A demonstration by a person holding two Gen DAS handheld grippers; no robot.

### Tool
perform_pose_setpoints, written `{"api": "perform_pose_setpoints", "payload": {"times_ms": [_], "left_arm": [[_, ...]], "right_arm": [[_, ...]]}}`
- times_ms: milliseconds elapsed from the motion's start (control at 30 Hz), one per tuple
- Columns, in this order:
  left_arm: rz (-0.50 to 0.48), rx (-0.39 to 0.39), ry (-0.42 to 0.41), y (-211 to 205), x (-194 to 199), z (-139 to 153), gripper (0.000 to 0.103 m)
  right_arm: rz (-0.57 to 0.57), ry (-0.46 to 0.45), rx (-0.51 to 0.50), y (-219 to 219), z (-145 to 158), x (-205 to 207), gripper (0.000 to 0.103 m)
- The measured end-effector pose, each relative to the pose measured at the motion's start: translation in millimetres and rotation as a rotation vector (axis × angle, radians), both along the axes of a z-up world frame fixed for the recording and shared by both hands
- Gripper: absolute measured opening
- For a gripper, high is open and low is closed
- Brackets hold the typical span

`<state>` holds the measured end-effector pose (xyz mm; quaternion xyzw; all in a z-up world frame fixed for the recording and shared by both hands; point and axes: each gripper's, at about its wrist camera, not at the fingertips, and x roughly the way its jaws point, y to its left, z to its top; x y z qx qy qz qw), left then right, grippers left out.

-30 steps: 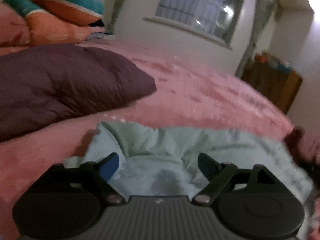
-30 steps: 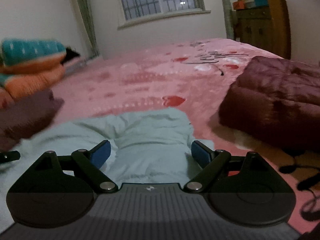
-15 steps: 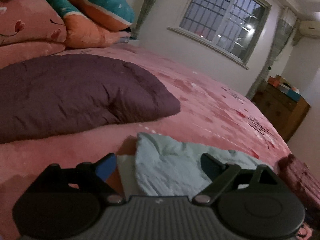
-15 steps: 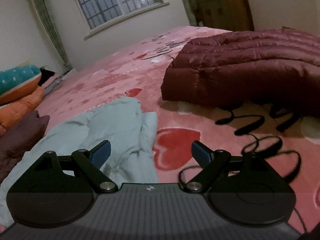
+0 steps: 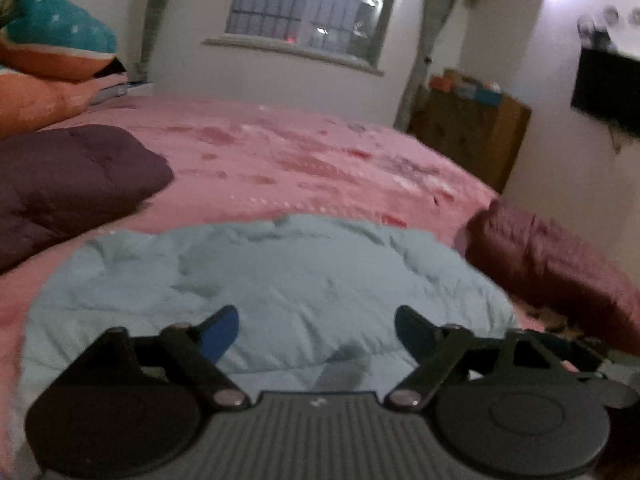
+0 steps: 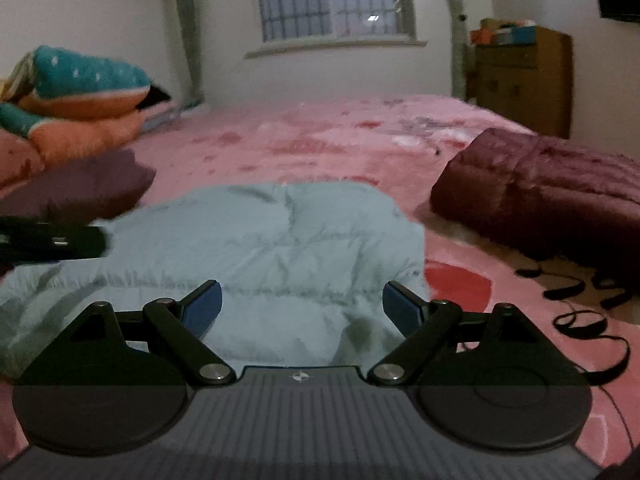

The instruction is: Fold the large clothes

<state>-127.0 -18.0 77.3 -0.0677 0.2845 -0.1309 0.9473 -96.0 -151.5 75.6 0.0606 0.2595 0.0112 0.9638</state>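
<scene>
Pale blue and quilted, the padded jacket [image 5: 280,280] lies spread on the pink bedspread [image 5: 304,168] in the middle of the bed, puffy and wrinkled, with a stitched seam running across its near part in the right wrist view [image 6: 280,248]. Both tools hang over its near edge. The left gripper [image 5: 316,330] has its blue-padded jaws standing wide apart; they have just been closing a little, and only the jacket's surface shows between them, with neither pad pressing on the cloth. The right gripper [image 6: 302,306] also has its jaws spread wide above the jacket and grips nothing. In the right wrist view a dark part of the other tool reaches in from the left edge, over the jacket's left side. A dark purple quilted garment [image 5: 68,184] lies on the bedspread to the left of the jacket, and a maroon quilted garment [image 6: 540,188] lies to its right, near it but apart. Thin black cords [image 6: 580,312] curl on the bedspread in front of the maroon one. Orange and teal pillows [image 6: 80,100] are piled at the far left, a barred window [image 6: 332,0] is set in the far wall, and a wooden cabinet [image 6: 520,80] stands in the right corner.
</scene>
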Motion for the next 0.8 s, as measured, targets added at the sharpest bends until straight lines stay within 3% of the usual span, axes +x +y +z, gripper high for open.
{"api": "perform_pose_setpoints", "payload": {"times_ms": [167,400,500,600,667,800], "left_arm": [[-0.002,0.027,0.052,-9.0,11.9,-31.1,0.081],[-0.015,-0.018,0.088,-4.5,20.5,-55.5,0.082],[-0.02,-0.005,0.09,-6.6,17.6,-48.3,0.082],[-0.018,-0.061,0.091,6.1,9.4,-30.2,0.08],[0.005,-0.115,0.079,23.6,1.6,-16.3,0.08],[0.099,-0.151,0.086,71.4,-5.3,6.4,0.085]], "right_arm": [[-0.01,0.076,0.021,-12.0,-13.0,12.8,0.103],[0.003,0.121,0.056,-21.5,-20.5,22.1,0.103],[0.008,0.12,0.055,-19.8,-18.6,16.5,0.103],[0.002,0.084,0.078,-29.6,-9.8,9.0,0.103],[-0.009,0.049,0.134,-44.3,-4.2,1.8,0.103],[-0.081,0.029,0.302,-87.3,-5.6,1.4,0.103]]}}
